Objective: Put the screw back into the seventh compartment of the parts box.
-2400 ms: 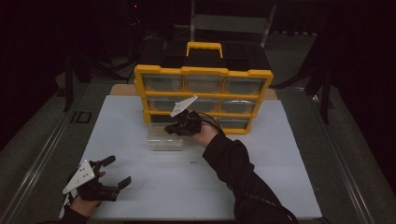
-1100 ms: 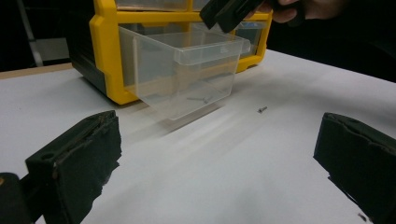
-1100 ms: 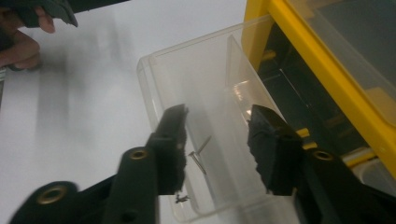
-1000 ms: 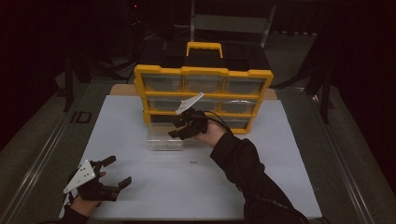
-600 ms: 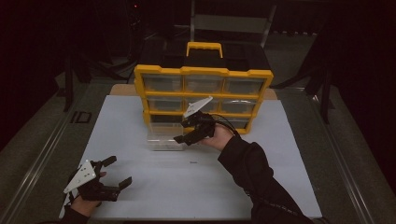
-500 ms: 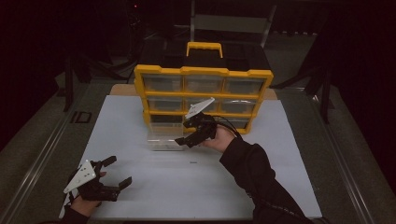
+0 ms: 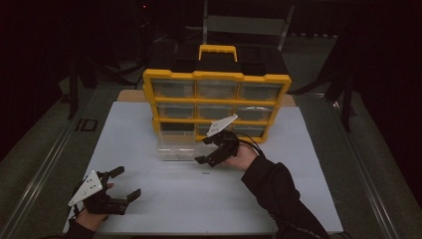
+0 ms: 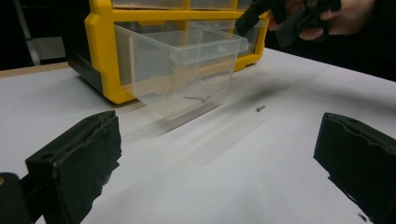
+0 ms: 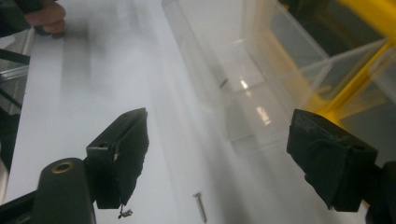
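Now the right gripper, jaws wide and empty, is hovering over the screw at lower centre: tiny, light, slippery; pinch its shank.

Drawer cabinet placed at far middle of table. Clear drawer pulled out from bottom row, left column, and set on table just in front of cabinet. Small screws seen lying inside drawer. Loose screw left on table, near side of drawer and slightly right. Right gripper positioned just right of drawer, above loose screw, in front of cabinet's bottom row. Left gripper kept at near left of table, well apart from drawer.
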`<state>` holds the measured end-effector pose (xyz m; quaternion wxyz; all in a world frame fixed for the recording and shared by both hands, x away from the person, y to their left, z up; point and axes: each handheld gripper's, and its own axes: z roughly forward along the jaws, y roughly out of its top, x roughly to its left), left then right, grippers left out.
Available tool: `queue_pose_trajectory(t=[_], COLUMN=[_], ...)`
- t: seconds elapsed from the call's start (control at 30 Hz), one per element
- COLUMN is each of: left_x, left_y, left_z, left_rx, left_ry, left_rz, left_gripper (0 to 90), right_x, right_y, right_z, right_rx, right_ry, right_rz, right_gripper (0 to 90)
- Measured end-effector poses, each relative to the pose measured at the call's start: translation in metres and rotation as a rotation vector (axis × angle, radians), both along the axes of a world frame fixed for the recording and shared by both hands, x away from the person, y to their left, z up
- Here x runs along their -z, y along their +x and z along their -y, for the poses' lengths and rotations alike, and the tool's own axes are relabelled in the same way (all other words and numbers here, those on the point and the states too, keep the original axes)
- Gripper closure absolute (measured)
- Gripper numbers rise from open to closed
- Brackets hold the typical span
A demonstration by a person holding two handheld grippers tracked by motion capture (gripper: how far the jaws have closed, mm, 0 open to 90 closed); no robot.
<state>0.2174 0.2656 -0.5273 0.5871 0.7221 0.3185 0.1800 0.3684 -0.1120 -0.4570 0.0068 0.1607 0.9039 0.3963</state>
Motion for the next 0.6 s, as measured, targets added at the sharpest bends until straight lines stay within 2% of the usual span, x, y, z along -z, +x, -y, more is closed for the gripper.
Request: queue_pose_trajectory(t=[0.13, 0.37, 0.5, 0.6], left_x=[0.0, 0.0, 0.0, 0.0], left_y=[0.0, 0.0, 0.0, 0.0], left_z=[0.0, 0.0, 0.0, 0.0], left_rx=[0.001, 0.0, 0.002, 0.002], left_ry=[0.001, 0.0, 0.001, -0.001], left_rz=[0.0, 0.001, 0.0, 0.0], left_gripper=[0.7, 0.7, 0.7, 0.7], right_x=[0.01, 0.029, 0.039, 0.046], right_y=[-0.004, -0.011, -0.015, -0.017], right_z=[0.004, 0.009, 0.01, 0.01], right_rx=[-0.011, -0.056, -0.073, -0.077], right_ry=[-0.005, -0.023, -0.044, -0.047], right_rz=[-0.003, -0.01, -0.011, -0.021], right_gripper=[24.6, 39.2, 40.5, 45.1])
